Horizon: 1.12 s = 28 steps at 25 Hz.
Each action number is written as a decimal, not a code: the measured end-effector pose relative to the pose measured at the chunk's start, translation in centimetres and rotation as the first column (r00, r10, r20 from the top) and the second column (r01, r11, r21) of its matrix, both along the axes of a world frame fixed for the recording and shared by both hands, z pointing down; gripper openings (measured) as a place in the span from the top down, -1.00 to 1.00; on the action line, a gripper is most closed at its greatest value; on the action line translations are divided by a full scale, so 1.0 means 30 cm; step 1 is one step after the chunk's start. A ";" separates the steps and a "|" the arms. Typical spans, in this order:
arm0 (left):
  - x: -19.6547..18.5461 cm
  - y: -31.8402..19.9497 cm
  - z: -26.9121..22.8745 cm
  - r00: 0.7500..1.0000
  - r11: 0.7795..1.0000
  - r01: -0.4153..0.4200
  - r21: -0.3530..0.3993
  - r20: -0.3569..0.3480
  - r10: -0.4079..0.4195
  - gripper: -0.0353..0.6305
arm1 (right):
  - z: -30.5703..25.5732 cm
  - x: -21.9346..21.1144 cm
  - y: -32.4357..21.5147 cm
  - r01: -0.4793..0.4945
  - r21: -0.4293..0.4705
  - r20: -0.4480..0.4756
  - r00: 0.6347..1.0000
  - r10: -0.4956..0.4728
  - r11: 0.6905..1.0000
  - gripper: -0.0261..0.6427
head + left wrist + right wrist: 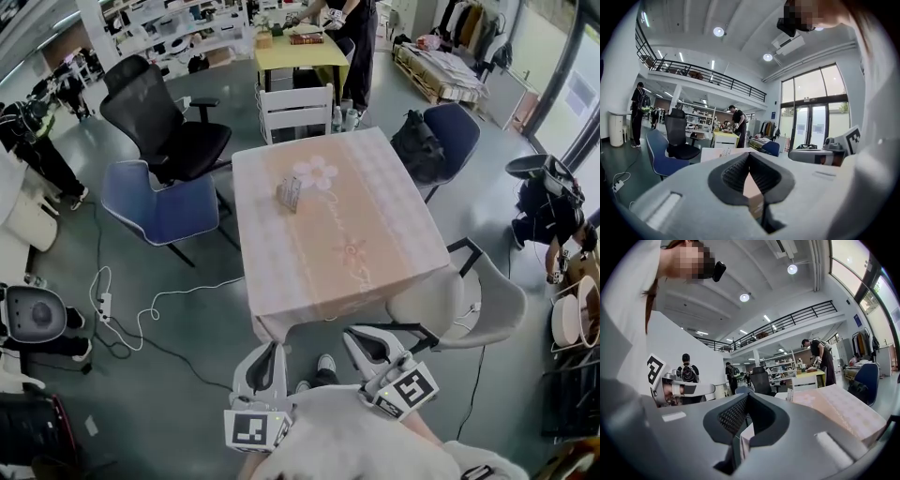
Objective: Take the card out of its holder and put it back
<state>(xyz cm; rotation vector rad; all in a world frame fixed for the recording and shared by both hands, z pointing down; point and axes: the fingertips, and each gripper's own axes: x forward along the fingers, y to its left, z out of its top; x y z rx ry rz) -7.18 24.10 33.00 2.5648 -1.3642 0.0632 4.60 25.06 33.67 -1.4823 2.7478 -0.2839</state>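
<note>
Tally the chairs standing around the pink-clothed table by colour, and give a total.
Black office chair: 1
Blue chairs: 2
White slatted chair: 1
Pale grey chair: 1
Total: 5

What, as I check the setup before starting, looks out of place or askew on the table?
Nothing stands out. The small card holder with its card stands upright on the square table's pink floral cloth, nothing spilled or tipped. Only a white cable trails loose on the grey floor at the left.
</note>
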 end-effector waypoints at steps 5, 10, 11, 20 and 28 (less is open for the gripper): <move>0.039 -0.061 0.018 1.000 1.000 0.011 -0.009 0.013 -0.011 0.89 | 0.011 0.032 -0.049 0.026 0.001 0.010 1.000 -0.026 1.000 0.93; 0.121 -0.103 0.026 1.000 1.000 0.019 -0.014 -0.001 -0.019 0.89 | 0.024 0.122 -0.099 0.011 0.008 0.005 1.000 -0.011 1.000 0.93; 0.127 -0.110 0.026 1.000 1.000 0.024 -0.013 0.000 -0.024 0.89 | 0.025 0.136 -0.106 0.008 0.008 0.006 1.000 -0.008 1.000 0.93; 0.097 -0.192 0.030 0.998 0.999 0.051 -0.004 0.030 -0.051 0.89 | 0.034 0.198 -0.159 -0.030 0.005 0.006 1.000 0.030 1.000 0.93; 0.081 -0.321 0.051 0.999 1.000 -0.001 -0.026 0.038 0.002 0.89 | 0.036 0.181 -0.258 -0.082 -0.010 -0.011 0.997 0.082 0.997 0.93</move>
